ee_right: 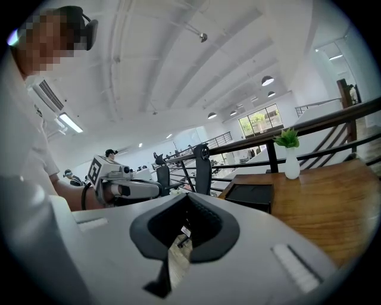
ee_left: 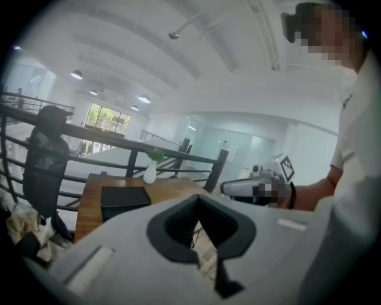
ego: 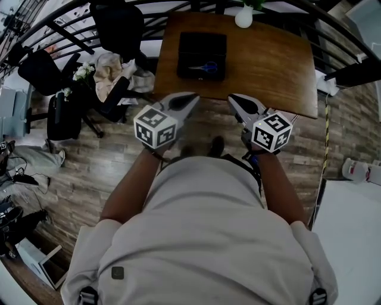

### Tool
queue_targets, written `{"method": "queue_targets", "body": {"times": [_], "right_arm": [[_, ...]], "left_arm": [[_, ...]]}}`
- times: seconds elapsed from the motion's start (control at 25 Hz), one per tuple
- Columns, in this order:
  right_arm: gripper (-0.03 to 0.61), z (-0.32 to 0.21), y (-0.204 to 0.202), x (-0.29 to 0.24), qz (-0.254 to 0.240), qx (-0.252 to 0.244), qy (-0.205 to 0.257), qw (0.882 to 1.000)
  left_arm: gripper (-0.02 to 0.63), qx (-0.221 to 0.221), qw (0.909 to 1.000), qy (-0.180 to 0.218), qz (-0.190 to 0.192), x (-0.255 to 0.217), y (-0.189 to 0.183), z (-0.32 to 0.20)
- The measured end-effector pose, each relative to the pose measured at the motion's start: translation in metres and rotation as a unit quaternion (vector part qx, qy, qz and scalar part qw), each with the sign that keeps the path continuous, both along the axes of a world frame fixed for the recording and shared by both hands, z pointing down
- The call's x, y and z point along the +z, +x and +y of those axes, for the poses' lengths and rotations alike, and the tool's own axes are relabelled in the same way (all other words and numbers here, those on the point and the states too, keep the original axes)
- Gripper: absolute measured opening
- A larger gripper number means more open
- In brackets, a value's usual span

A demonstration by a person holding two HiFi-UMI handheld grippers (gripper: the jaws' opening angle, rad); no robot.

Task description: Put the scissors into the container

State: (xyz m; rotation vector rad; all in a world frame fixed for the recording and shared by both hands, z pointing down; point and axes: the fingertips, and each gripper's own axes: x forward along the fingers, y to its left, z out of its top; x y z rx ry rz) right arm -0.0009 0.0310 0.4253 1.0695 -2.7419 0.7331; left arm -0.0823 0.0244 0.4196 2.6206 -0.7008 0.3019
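A black container (ego: 202,41) sits on the far left part of the brown wooden table (ego: 268,65). Scissors (ego: 205,67) with blue handles lie inside it, near its front wall. My left gripper (ego: 189,98) and right gripper (ego: 236,100) hover side by side just short of the table's near edge, both shut with nothing between the jaws. In the left gripper view my left gripper (ee_left: 198,202) points past the container (ee_left: 124,199). The container (ee_right: 250,193) lies ahead and to the right of my right gripper (ee_right: 187,199) in the right gripper view. From both gripper views the scissors are hidden.
A white vase (ego: 243,16) with a green plant stands at the table's far edge. Black office chairs (ego: 119,27), cloth and flowers (ego: 110,71) crowd the floor to the left. A black railing (ee_left: 178,161) runs behind the table. A white surface (ego: 351,226) lies at the right.
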Motion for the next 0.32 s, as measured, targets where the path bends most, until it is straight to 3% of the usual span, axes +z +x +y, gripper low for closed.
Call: {"method": "queue_targets", "body": {"times": [0.32], "right_arm": [[0.008, 0.018, -0.029, -0.007, -0.004, 0.013, -0.003, 1.000]], "left_arm": [[0.003, 0.010, 0.9999, -0.003, 0.001, -0.007, -0.029, 0.016]]}}
